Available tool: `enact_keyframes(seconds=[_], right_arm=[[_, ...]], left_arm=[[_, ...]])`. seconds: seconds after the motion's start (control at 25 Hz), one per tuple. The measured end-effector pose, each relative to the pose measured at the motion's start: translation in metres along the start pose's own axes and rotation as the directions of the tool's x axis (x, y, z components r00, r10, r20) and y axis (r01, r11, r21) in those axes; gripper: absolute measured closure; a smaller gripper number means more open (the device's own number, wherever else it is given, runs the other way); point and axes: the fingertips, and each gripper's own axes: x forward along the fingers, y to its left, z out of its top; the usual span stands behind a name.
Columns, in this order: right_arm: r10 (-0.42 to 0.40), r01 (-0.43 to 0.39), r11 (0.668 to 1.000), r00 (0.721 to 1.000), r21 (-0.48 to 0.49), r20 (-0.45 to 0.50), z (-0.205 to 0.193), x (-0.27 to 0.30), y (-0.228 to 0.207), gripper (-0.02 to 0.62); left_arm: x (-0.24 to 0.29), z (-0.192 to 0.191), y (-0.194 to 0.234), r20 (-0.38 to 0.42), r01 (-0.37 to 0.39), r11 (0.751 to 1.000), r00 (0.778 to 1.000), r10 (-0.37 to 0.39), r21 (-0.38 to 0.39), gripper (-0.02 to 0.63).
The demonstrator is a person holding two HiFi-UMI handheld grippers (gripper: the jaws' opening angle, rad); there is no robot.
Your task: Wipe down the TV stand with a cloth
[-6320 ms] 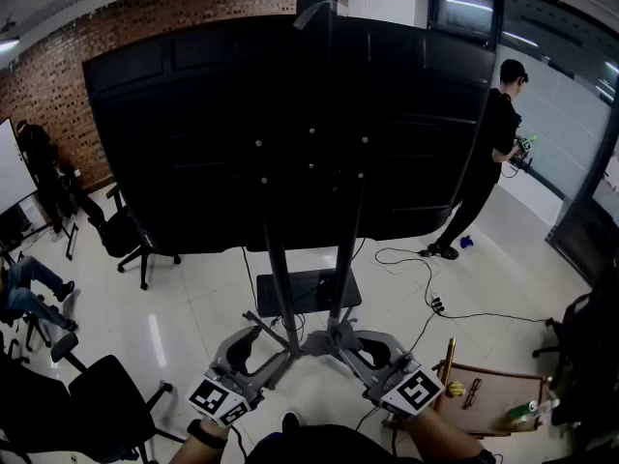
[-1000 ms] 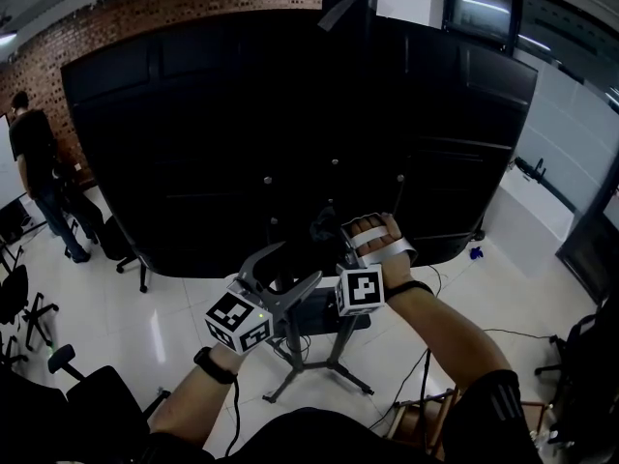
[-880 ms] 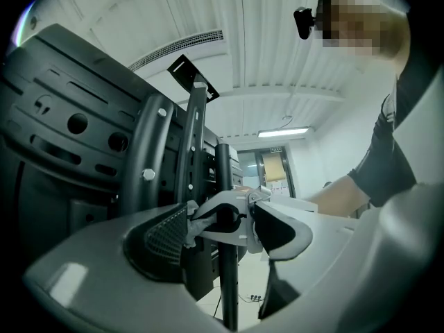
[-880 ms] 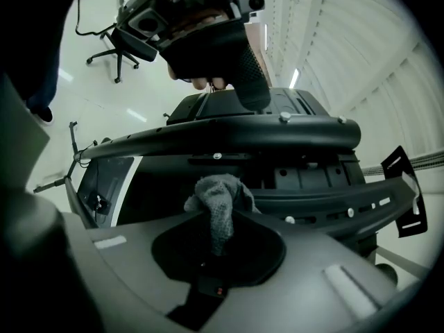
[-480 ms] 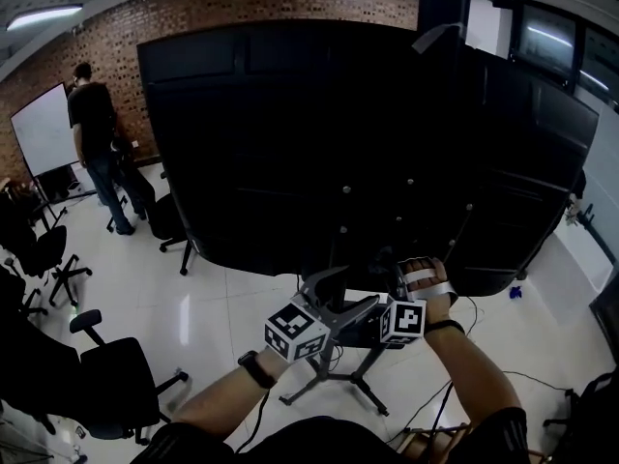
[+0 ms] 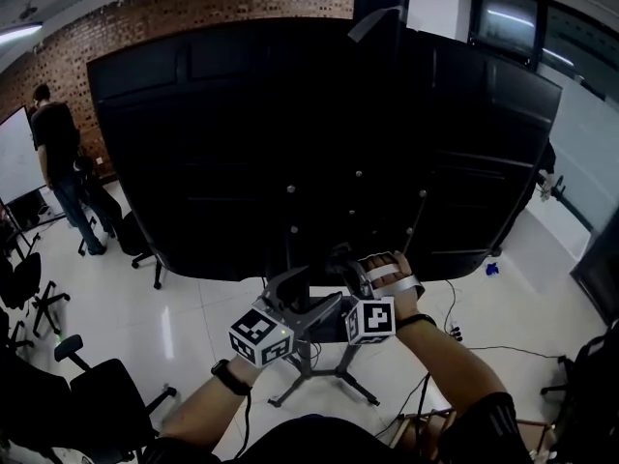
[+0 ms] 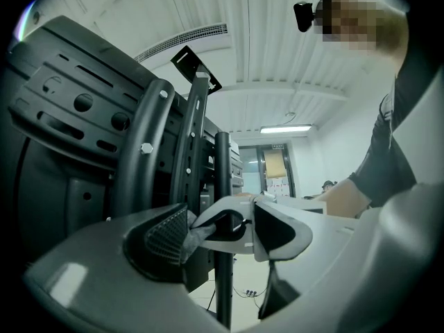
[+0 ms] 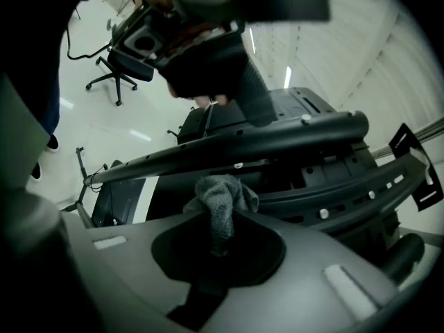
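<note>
- Head view: looks steeply down on the black back of the TV [image 6: 319, 133], mounted on the TV stand [image 6: 308, 377], splayed feet on the white floor [image 6: 193, 298].
- Left claw [image 6: 302, 294] and right claw [image 6: 340, 259] close together at the stand's upright, just under the screen's lower edge. Tips lost against the dark panel, so neither grip readable here. Cloth not to be made out.
- Farther off, a person [image 6: 58, 148] standing near the brick wall [image 6: 193, 8]. Chairs [image 6: 102, 390] cut off at the lower left.
- Left gripper view: left claw [image 7: 222, 234] released, jaws well apart. Between them, the stand's black pole [image 7: 223, 172] and a pale part of the other gripper.
- Grey scrap of cloth [image 7: 196, 233] just beside the ribbed left pad. Touching or merely near: cannot tell.
- Perforated mounting rails [image 7: 149, 144] and the TV's rear casing filling the left side, softened by closeness to the lens.
- Right gripper view: right claw [image 8: 220, 236] clenched on the cloth [image 8: 223, 194], a grey knit wad bunched above the jaw tips, just under a dark crossbar [image 8: 277, 139] of the stand. Contact with the bar uncertain.
- Lower end of the cloth hidden in the dark hollow between the jaws.
- Top of this view taken up by a dark, out-of-focus shape, not identifiable. Office chair [image 8: 114, 71] on the floor behind.
</note>
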Motion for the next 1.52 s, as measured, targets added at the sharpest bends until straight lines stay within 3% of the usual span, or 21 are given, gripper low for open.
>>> enact_keyframes(seconds=[0.12,0.28,0.56,0.68,0.84,1.24,1.52], right_arm=[[-0.049,0.04,0.991,0.996,0.124,0.073,0.004,-0.021,-0.029,0.561],[-0.142,0.092,0.943,0.981,0.319,0.136,-0.008,-0.054,-0.078,0.56],[-0.369,0.309,0.859,0.926,0.407,0.076,-0.057,-0.125,-0.17,0.56],[-0.423,0.372,0.825,0.905,0.425,0.029,-0.088,-0.141,-0.197,0.56],[-0.426,0.393,0.814,0.905,0.428,-0.022,-0.122,-0.135,-0.211,0.56],[-0.368,0.367,0.857,0.927,0.362,-0.069,-0.172,-0.104,-0.202,0.561],[-0.387,0.411,0.826,0.911,0.386,-0.142,-0.222,-0.123,-0.203,0.561]], left_arm=[[0.007,0.007,-0.005,0.016,0.016,1.0,1.0,-0.016,0.016,0.278],[0.019,0.027,-0.016,0.057,0.044,0.998,0.997,-0.047,0.042,0.278],[0.051,0.077,-0.047,0.123,0.126,0.987,0.983,-0.138,0.102,0.278],[0.068,0.089,-0.059,0.141,0.159,0.98,0.974,-0.175,0.119,0.278],[0.09,0.097,-0.07,0.145,0.184,0.973,0.968,-0.204,0.135,0.279],[0.13,0.09,-0.092,0.127,0.223,0.965,0.962,-0.24,0.135,0.278],[0.148,0.081,-0.1,0.112,0.235,0.964,0.962,-0.249,0.124,0.279]])
